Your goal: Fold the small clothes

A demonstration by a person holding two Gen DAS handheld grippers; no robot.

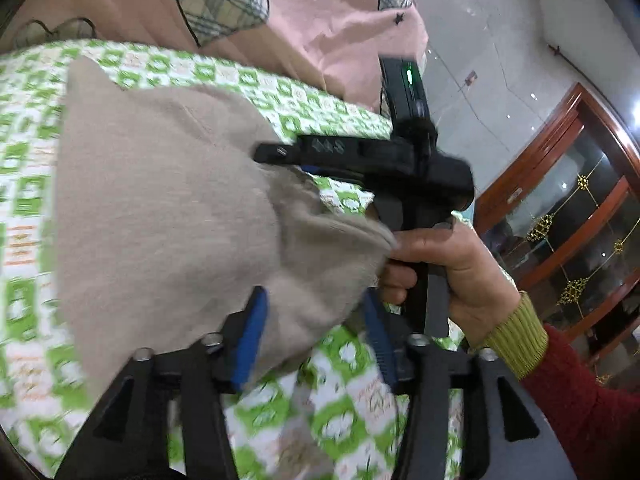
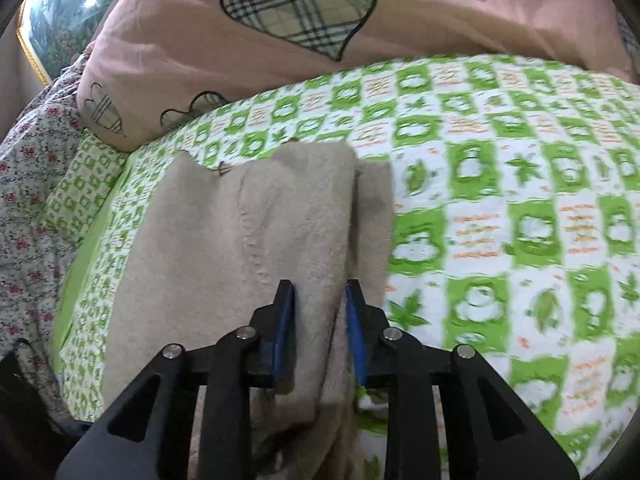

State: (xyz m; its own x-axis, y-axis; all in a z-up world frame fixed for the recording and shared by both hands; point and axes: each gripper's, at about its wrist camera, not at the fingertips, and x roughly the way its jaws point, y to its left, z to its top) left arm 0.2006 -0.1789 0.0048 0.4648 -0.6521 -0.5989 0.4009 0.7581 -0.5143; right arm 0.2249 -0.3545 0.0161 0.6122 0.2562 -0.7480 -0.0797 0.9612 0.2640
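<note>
A small beige fleece garment lies on the green-and-white bed sheet. My left gripper has blue pads set wide apart with a bunched edge of the garment between them; the jaws look open. The right gripper's black body, held by a hand, has its tip on the garment's upper right part. In the right wrist view the garment runs away in a long strip, and my right gripper has a raised fold between its blue pads, which stand apart.
A pink quilt with plaid hearts is heaped along the far side of the bed. A floral cloth lies at the left. A wooden glass-door cabinet stands right of the bed, over a tiled floor.
</note>
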